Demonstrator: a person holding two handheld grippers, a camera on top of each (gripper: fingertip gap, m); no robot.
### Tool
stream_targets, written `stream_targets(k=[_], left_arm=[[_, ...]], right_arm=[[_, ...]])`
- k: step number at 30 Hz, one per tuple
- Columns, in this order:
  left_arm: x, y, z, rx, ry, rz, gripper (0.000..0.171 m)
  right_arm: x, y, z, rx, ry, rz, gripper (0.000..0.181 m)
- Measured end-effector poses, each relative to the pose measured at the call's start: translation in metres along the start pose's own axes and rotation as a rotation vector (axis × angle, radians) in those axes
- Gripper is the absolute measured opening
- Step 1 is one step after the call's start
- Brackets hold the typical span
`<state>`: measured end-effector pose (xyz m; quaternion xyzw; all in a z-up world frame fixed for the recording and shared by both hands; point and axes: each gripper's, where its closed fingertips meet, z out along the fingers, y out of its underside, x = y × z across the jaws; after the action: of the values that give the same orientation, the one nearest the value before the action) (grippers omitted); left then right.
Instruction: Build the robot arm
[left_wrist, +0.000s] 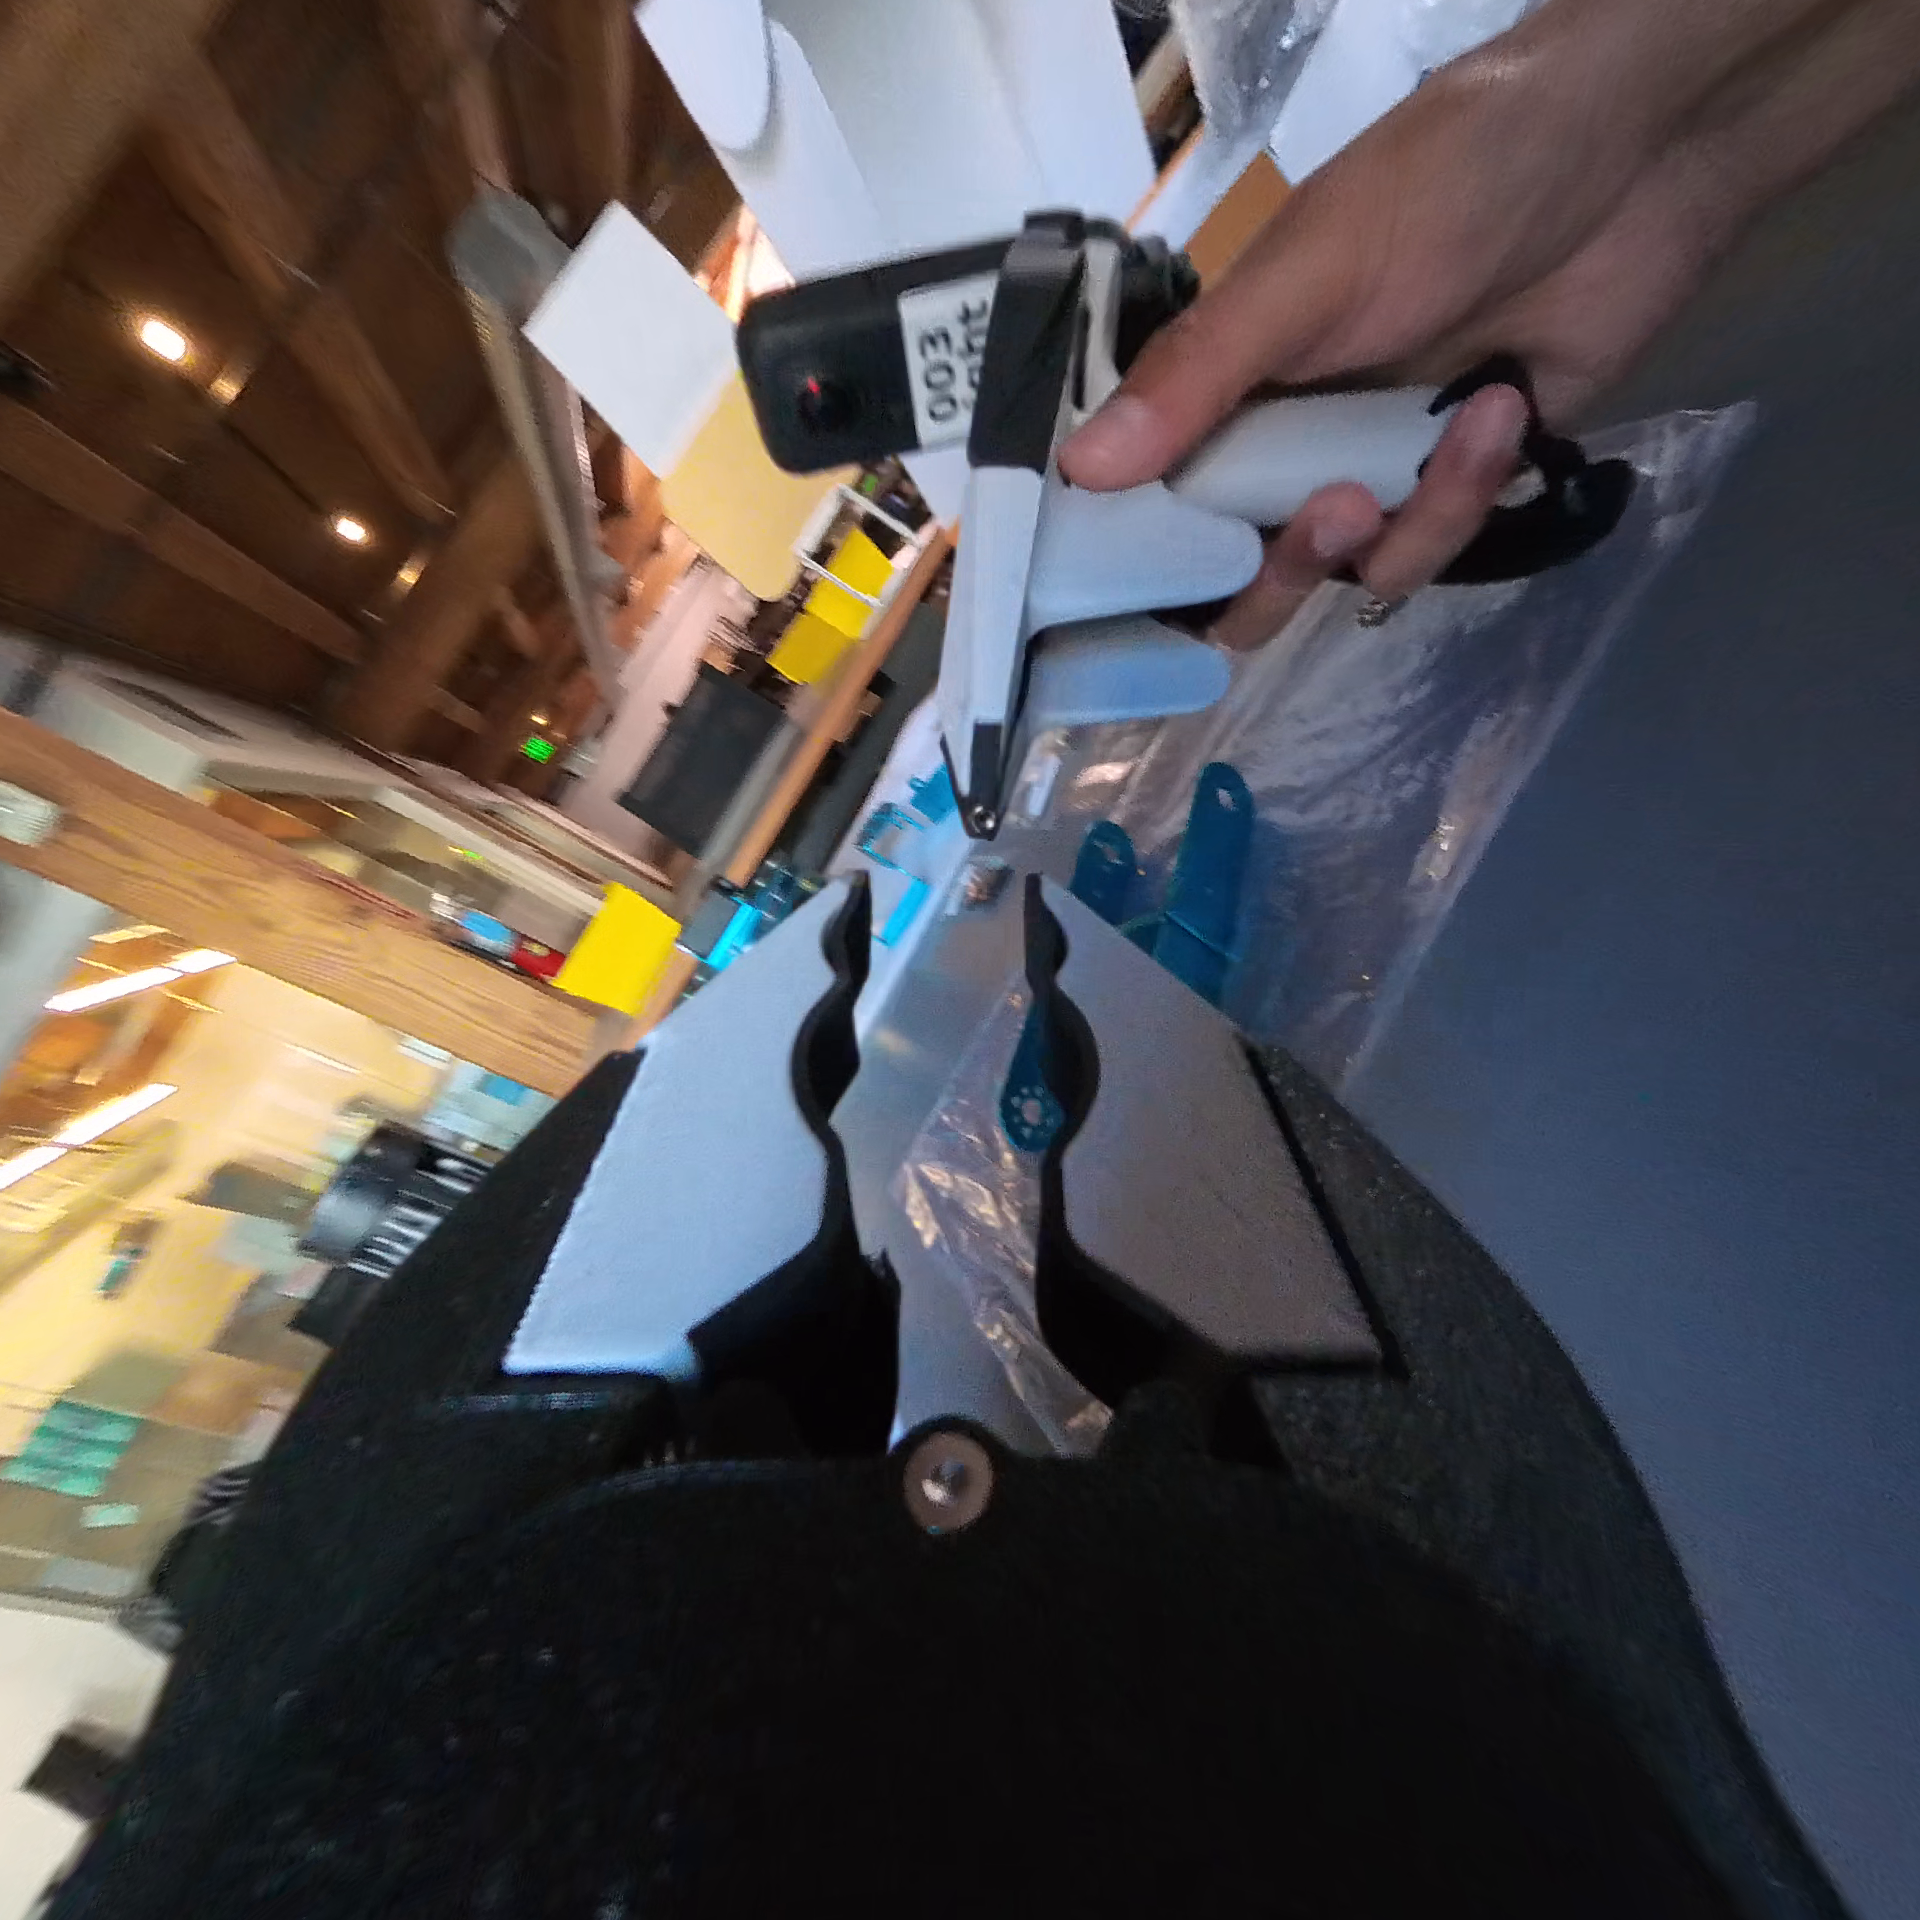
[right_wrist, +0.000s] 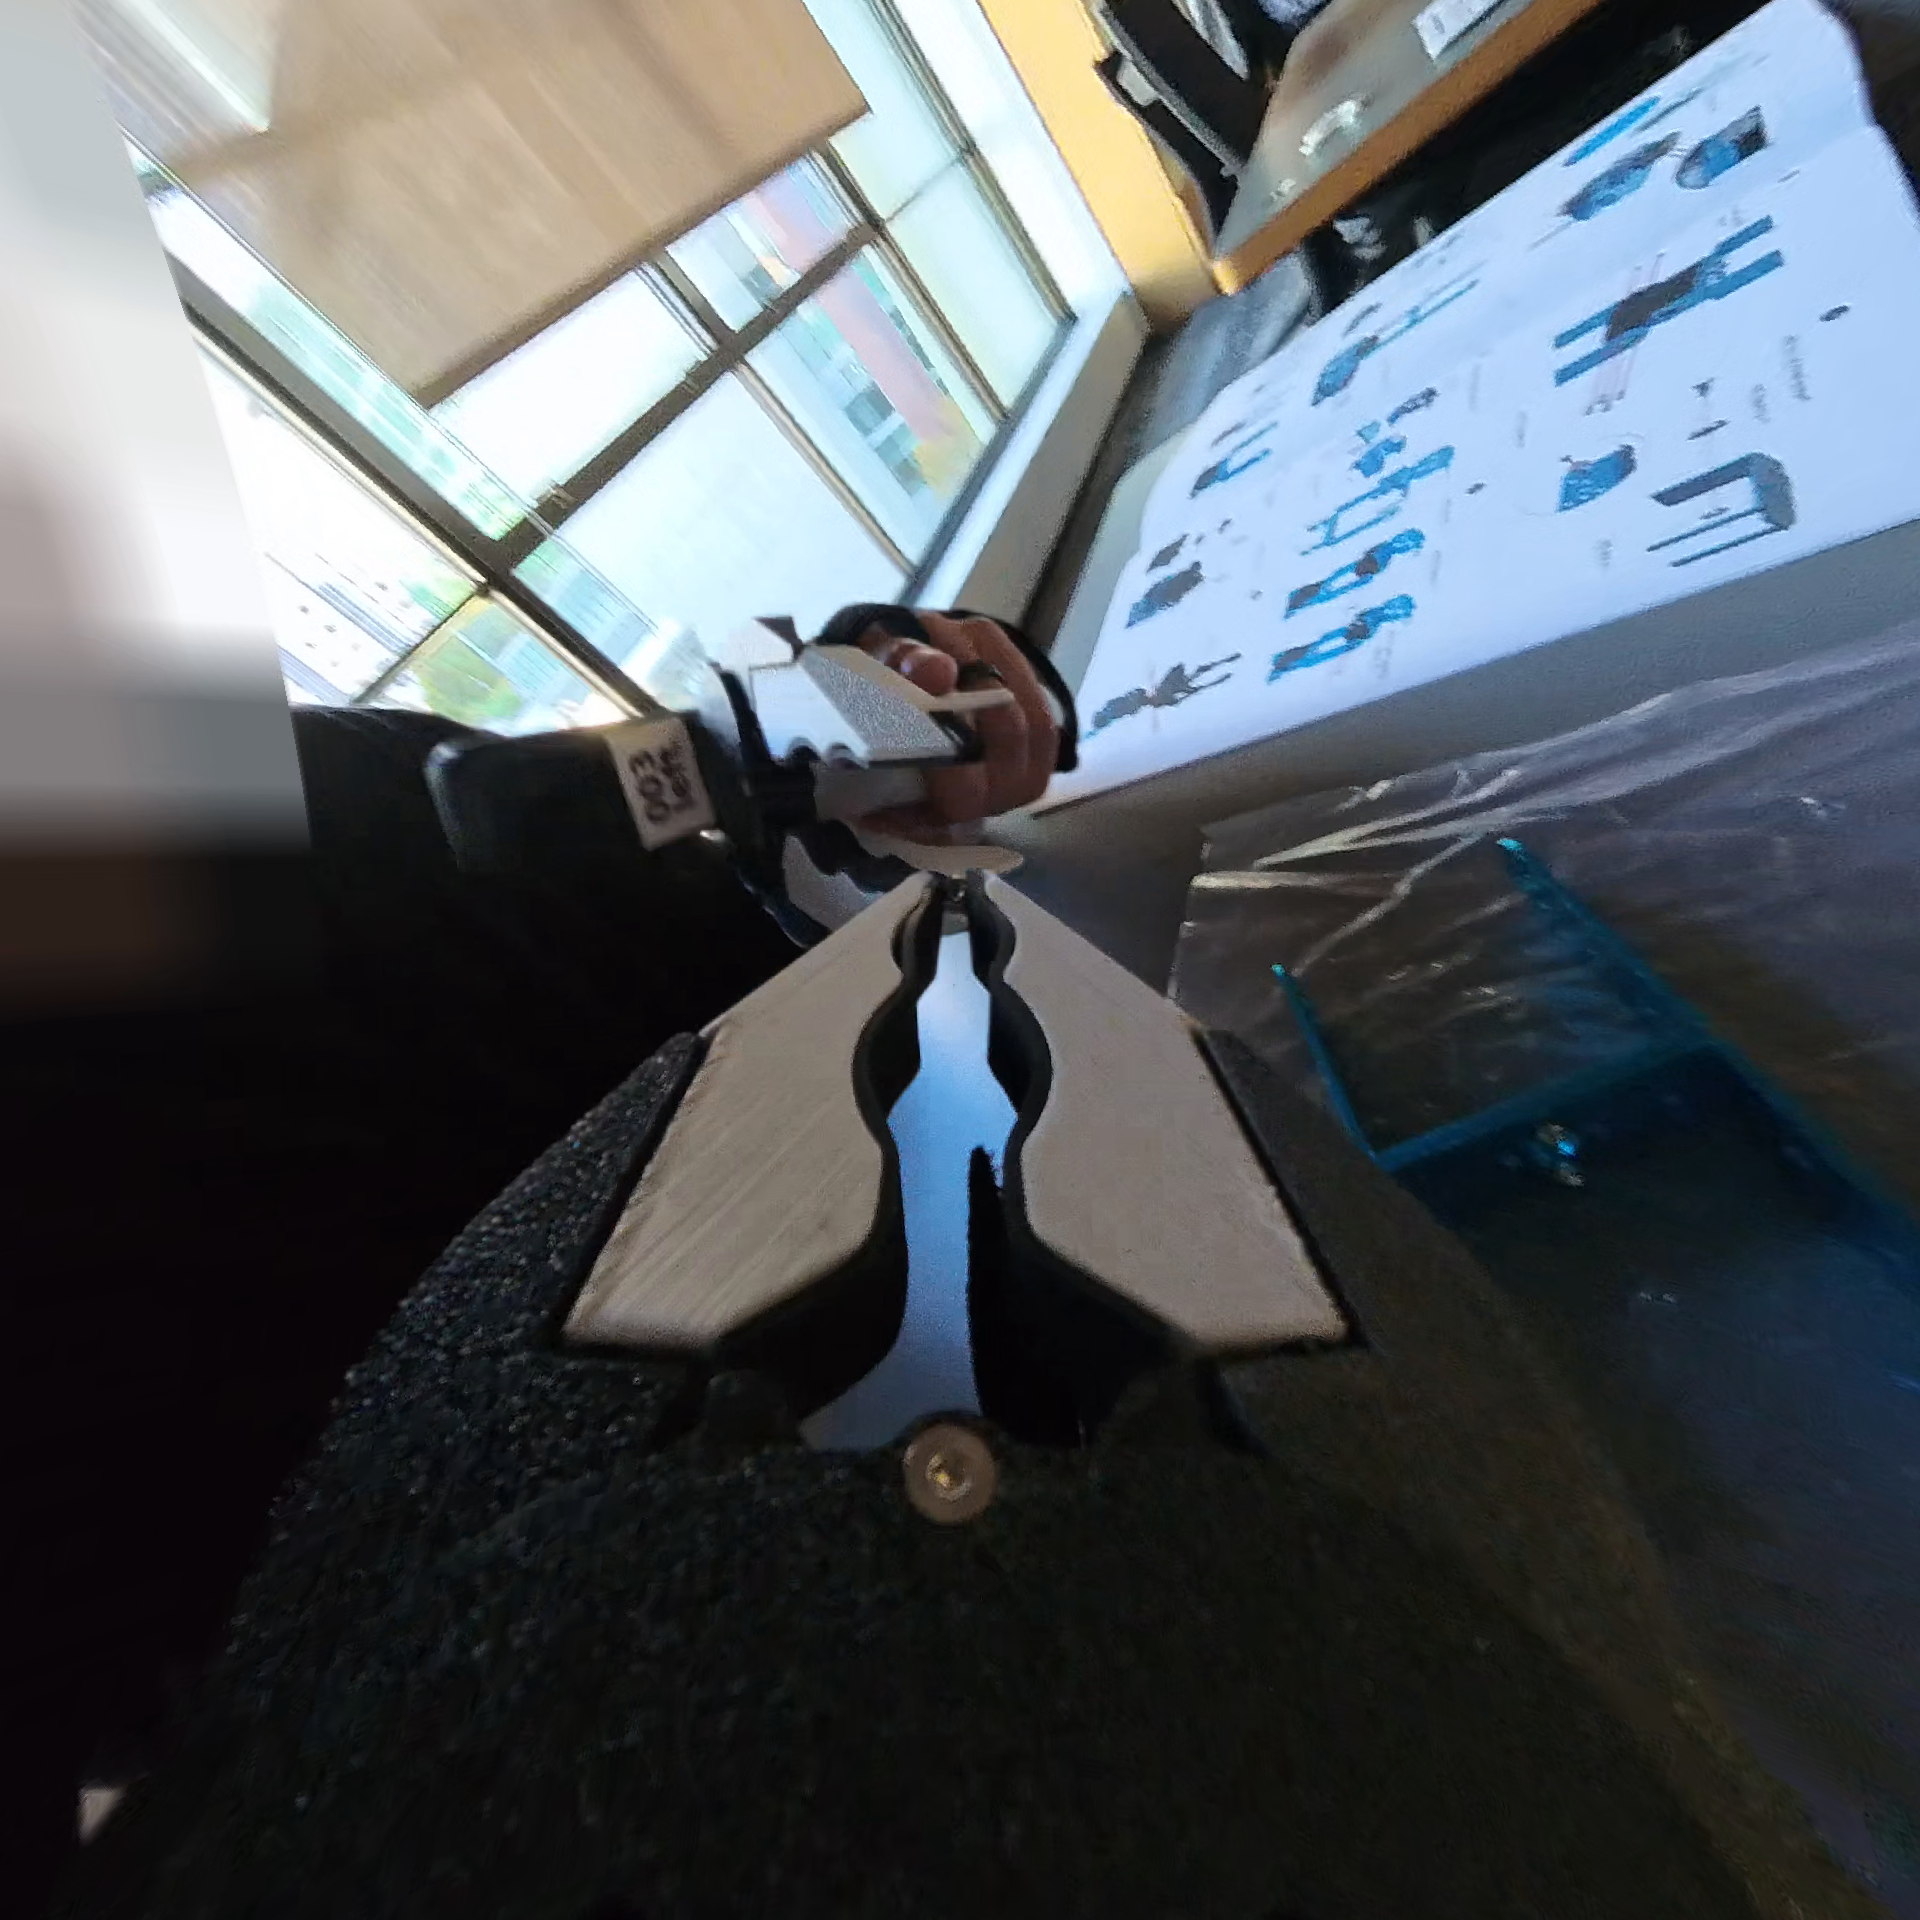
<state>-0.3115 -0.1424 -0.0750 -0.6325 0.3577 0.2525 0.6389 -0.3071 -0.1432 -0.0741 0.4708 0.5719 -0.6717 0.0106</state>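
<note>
In the left wrist view, the left gripper (left_wrist: 945, 894) has its jaws parted by a narrow gap, nothing between them, over a clear plastic bag (left_wrist: 1382, 831) that lies on a grey table (left_wrist: 1662, 1039). The bag holds blue metal brackets (left_wrist: 1195, 883), and a smaller blue perforated piece (left_wrist: 1029, 1101) shows between the fingers. Just beyond the fingertips hangs the right gripper (left_wrist: 982, 821), held by a hand (left_wrist: 1455, 312), with a black camera (left_wrist: 862, 364) on top; its tips look drawn together.

In the right wrist view, the right gripper (right_wrist: 956, 894) has its jaws close together, a slim gap between the tips, holding nothing I can make out. The left gripper (right_wrist: 883, 727) sits just past them in a hand (right_wrist: 977, 727). To the right a plastic bag (right_wrist: 1558, 831) with a blue U-shaped bracket (right_wrist: 1507, 1091) lies on the table (right_wrist: 1351, 748), near a printed sheet with blue diagrams (right_wrist: 1455, 416).
</note>
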Motion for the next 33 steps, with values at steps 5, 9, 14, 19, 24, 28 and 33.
stream_targets(k=[5, 9, 14, 19, 24, 28, 33], left_arm=[[0.002, -0.011, 0.0, 0.028, -0.053, 0.062, 0.029], [0.005, -0.016, 0.001, 0.045, -0.05, 0.05, 0.023], [-0.002, -0.011, 0.001, 0.043, -0.068, 0.012, 0.018], [-0.001, -0.015, 0.001, 0.046, -0.089, 0.04, 0.015], [-0.004, -0.012, 0.003, 0.031, -0.12, 0.054, 0.015], [-0.004, -0.013, 0.003, 0.033, -0.119, 0.057, 0.013], [-0.003, -0.015, 0.002, 0.031, -0.124, 0.065, 0.01]], right_arm=[[-0.011, -0.005, 0.002, 0.051, -0.099, 0.052, 0.0], [-0.009, -0.003, 0.006, 0.044, -0.101, 0.064, 0.0], [-0.008, -0.005, 0.003, 0.058, -0.102, 0.068, 0.0], [-0.01, -0.008, 0.005, 0.087, -0.134, 0.094, 0.0], [-0.011, -0.009, 0.005, 0.099, -0.146, 0.103, 0.0], [-0.012, -0.011, 0.003, 0.104, -0.15, 0.104, 0.0], [-0.012, -0.011, 0.004, 0.108, -0.154, 0.106, 0.0]])
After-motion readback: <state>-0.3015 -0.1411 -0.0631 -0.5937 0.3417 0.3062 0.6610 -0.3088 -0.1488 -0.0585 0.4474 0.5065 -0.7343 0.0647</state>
